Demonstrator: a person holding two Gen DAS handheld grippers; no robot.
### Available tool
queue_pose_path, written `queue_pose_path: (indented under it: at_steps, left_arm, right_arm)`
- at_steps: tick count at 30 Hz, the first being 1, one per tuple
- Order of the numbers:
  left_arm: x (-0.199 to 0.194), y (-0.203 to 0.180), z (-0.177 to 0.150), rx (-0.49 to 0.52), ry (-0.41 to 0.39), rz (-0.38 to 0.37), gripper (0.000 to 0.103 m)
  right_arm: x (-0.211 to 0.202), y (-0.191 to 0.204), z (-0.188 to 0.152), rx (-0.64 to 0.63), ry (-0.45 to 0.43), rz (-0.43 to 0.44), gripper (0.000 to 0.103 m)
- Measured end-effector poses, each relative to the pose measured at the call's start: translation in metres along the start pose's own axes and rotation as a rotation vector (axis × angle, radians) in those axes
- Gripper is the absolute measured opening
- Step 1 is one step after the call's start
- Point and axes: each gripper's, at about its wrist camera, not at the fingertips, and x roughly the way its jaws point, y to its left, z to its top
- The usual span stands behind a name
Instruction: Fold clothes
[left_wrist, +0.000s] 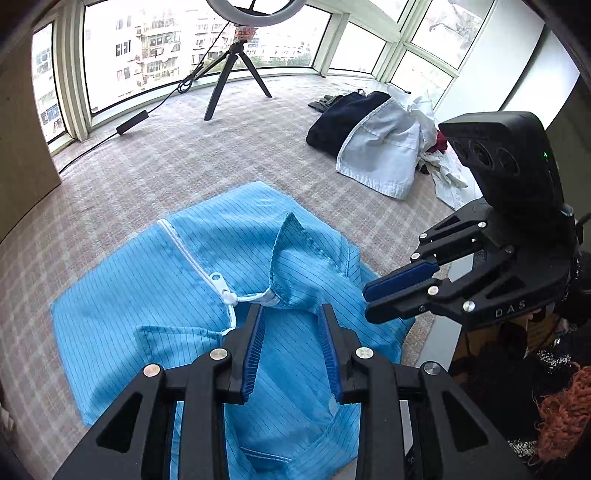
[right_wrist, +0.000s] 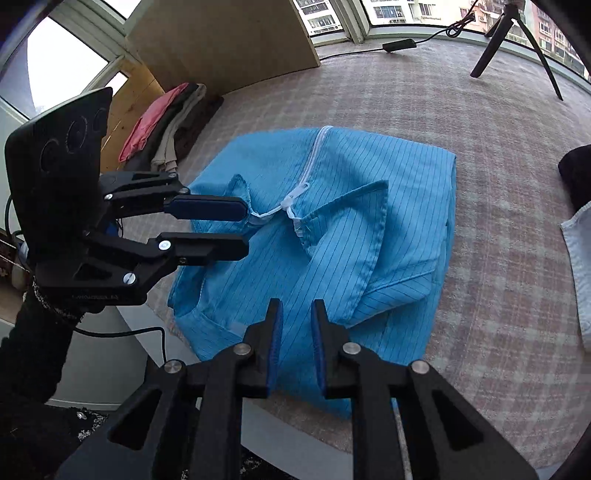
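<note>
A blue striped jacket (right_wrist: 332, 229) lies partly folded on the checked carpet (right_wrist: 498, 258), collar raised. The left gripper (left_wrist: 291, 314) and right gripper (right_wrist: 297, 308) hang just above it, jaws slightly spread, pinching nothing. Risk: the loose collar and near flap could spring open, spoiling the fold.

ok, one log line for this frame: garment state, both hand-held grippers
garment: blue jacket folded on carpet, collar up | left hand-held gripper: open, nothing held | right hand-held gripper: open, nothing held
</note>
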Motion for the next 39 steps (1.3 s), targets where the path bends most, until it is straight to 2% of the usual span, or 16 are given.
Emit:
queue_pose_path:
  at_steps: [2,6,9,10,12,13,14,15,21,25,27,29,31,33,35,39]
  left_arm:
    - [0.018,0.013,0.017,0.026,0.074,-0.045,0.028]
    - [0.051,0.026,0.033,0.045,0.225,-0.148,0.028]
    - [0.063,0.019,0.034,0.095,0.299,-0.193,0.028]
    - [0.066,0.016,0.033,0.116,0.319,-0.197,0.027]
    - [0.072,0.012,0.032,0.153,0.359,-0.199,0.017]
    - [0.075,0.012,0.032,0.162,0.377,-0.193,0.003]
    - [0.077,0.013,0.031,0.169,0.392,-0.189,0.003]
    - [0.078,0.014,0.031,0.173,0.403,-0.190,0.003]
    - [0.072,0.014,0.031,0.212,0.404,-0.232,0.003]
    - [0.078,0.030,0.038,0.164,0.407,-0.272,0.004]
    - [0.083,0.037,0.040,0.156,0.411,-0.198,0.000]
    - [0.075,0.044,0.040,0.131,0.385,-0.169,0.000]
    - [0.056,0.047,0.037,0.113,0.332,-0.136,0.001]
    - [0.031,0.047,0.025,0.105,0.279,-0.128,0.009]
    - [0.010,0.044,0.004,0.084,0.234,-0.117,0.022]
    - [-0.018,0.042,-0.048,-0.023,0.193,-0.028,0.022]
  right_arm:
    - [0.004,0.015,-0.002,-0.045,0.011,-0.029,0.029]
    - [0.019,0.035,-0.002,-0.089,0.022,-0.137,0.029]
    - [0.028,0.035,-0.004,-0.087,0.042,-0.201,0.029]
    - [0.031,0.034,-0.005,-0.086,0.048,-0.220,0.029]
    - [0.034,0.031,-0.007,-0.089,0.060,-0.236,0.029]
    - [0.036,0.029,-0.008,-0.090,0.068,-0.236,0.023]
    - [0.037,0.027,-0.009,-0.092,0.077,-0.229,0.007]
    - [0.037,0.025,-0.010,-0.094,0.082,-0.226,0.005]
    - [0.024,0.020,-0.017,-0.118,0.077,-0.231,0.003]
    - [0.026,0.017,-0.021,-0.157,0.112,-0.241,0.002]
    - [0.021,0.016,-0.018,-0.154,0.119,-0.207,0.005]
    - [0.010,0.016,-0.011,-0.138,0.114,-0.147,0.009]
    - [-0.010,0.011,0.001,-0.101,0.064,-0.063,0.022]
    - [-0.033,0.003,0.015,-0.058,-0.017,0.001,0.036]
    - [-0.041,-0.002,0.032,-0.042,-0.079,-0.045,0.036]
    - [-0.020,0.012,0.045,-0.075,-0.056,-0.120,0.036]
